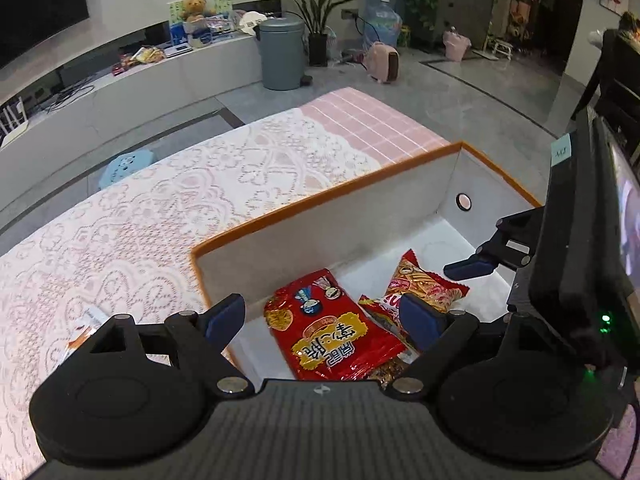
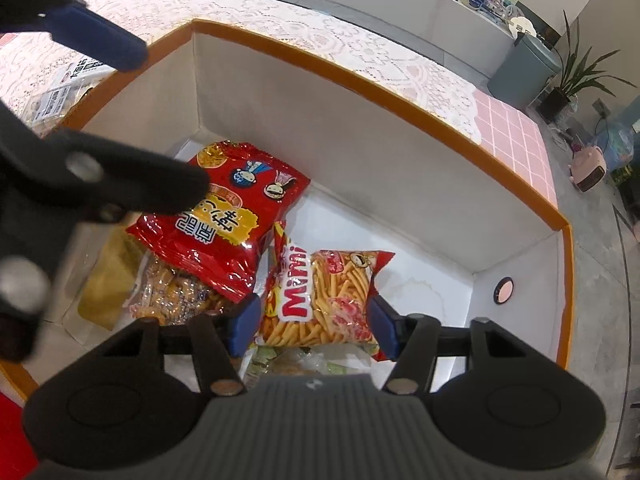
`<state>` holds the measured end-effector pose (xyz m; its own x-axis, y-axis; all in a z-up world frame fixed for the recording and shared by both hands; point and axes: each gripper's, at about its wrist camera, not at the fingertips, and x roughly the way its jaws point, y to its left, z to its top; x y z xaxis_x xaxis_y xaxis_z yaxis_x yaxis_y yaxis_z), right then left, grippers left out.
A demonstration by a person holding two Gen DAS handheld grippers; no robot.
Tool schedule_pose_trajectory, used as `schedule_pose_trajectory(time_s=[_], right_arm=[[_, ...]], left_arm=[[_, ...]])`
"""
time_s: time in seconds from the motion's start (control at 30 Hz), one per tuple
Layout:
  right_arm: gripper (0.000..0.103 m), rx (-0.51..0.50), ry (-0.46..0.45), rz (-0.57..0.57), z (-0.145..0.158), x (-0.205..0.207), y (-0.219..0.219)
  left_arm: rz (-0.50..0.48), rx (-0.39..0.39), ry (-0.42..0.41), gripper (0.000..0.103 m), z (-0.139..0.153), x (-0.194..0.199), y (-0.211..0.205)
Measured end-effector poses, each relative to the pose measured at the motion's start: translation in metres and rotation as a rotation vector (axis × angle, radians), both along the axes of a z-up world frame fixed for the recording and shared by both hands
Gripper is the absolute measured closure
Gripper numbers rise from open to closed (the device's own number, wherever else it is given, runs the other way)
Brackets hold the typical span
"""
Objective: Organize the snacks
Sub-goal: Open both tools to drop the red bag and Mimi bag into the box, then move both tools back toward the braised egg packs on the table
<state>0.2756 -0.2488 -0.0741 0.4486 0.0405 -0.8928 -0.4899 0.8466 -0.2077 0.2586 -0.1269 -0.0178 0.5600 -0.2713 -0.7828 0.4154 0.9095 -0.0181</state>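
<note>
Orange-rimmed box holds glossy red packet and crinkled fries bag. Left gripper and right gripper: jaws apart, empty.

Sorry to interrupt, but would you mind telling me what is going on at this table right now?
A person with two handheld grippers is putting snacks into a white storage box with an orange rim on a pink lace-covered table. The right gripper is open around the Mimi fries packet inside the box. The left gripper is open and empty above the red snack bag with cartoon faces. Another packet lies outside the box.
</note>
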Motion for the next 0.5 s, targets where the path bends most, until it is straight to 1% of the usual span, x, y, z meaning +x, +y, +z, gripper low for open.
schedule_pose_trajectory(time_s=[0.13,0.3,0.33,0.4,0.5], right_arm=[[0.03,-0.013,-0.02,-0.018,0.006,-0.003,0.001],[0.021,-0.005,-0.07,-0.054,0.019,-0.011,0.005],[0.021,-0.003,-0.089,-0.065,0.023,-0.014,0.007],[0.02,0.003,-0.131,-0.088,0.03,-0.021,0.009],[0.02,0.055,-0.2,-0.121,0.042,-0.036,0.014]], left_arm=[[0.027,-0.026,0.006,0.002,0.008,-0.005,0.013],[0.08,-0.044,-0.02,0.003,0.018,-0.016,0.031],[0.09,-0.051,-0.023,0.006,0.019,-0.019,0.036],[0.104,-0.064,-0.028,0.008,0.021,-0.025,0.044],[0.118,-0.07,-0.045,0.009,0.022,-0.036,0.056]])
